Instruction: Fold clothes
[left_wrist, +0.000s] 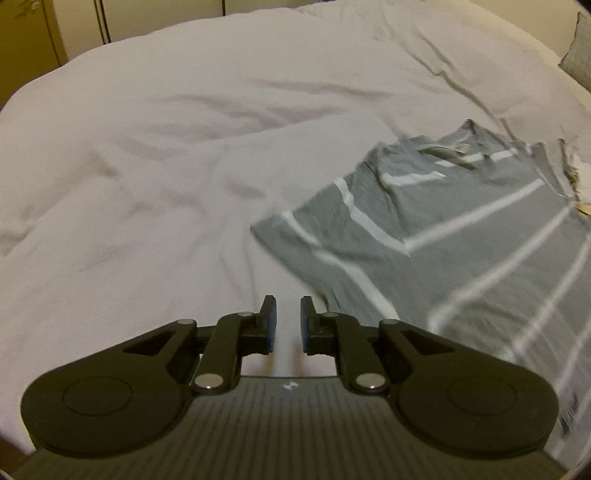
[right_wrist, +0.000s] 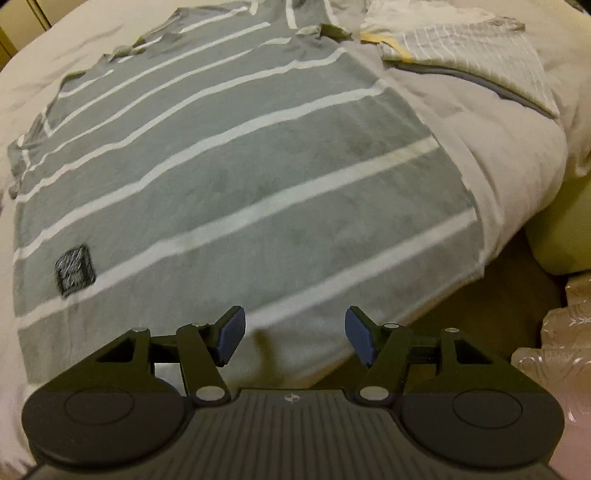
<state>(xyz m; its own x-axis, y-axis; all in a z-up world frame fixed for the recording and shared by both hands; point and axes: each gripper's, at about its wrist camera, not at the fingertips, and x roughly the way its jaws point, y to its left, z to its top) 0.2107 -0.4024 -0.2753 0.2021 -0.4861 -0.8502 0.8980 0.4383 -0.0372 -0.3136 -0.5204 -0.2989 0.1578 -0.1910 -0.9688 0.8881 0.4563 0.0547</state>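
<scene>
A grey T-shirt with white stripes lies spread flat on the white bed cover, its hem toward the near edge and a dark patch near the hem. In the left wrist view the same shirt lies to the right, one sleeve spread leftward. My left gripper hovers over bare cover just left of the shirt's side, its blue pads a small gap apart and holding nothing. My right gripper stands wide open over the shirt's hem, with nothing between its fingers.
More clothes lie at the shirt's far right: a white checked garment with yellow trim. The white bed cover stretches far left. The bed's corner drops off at right, with a clear plastic item below. Cupboard doors stand behind.
</scene>
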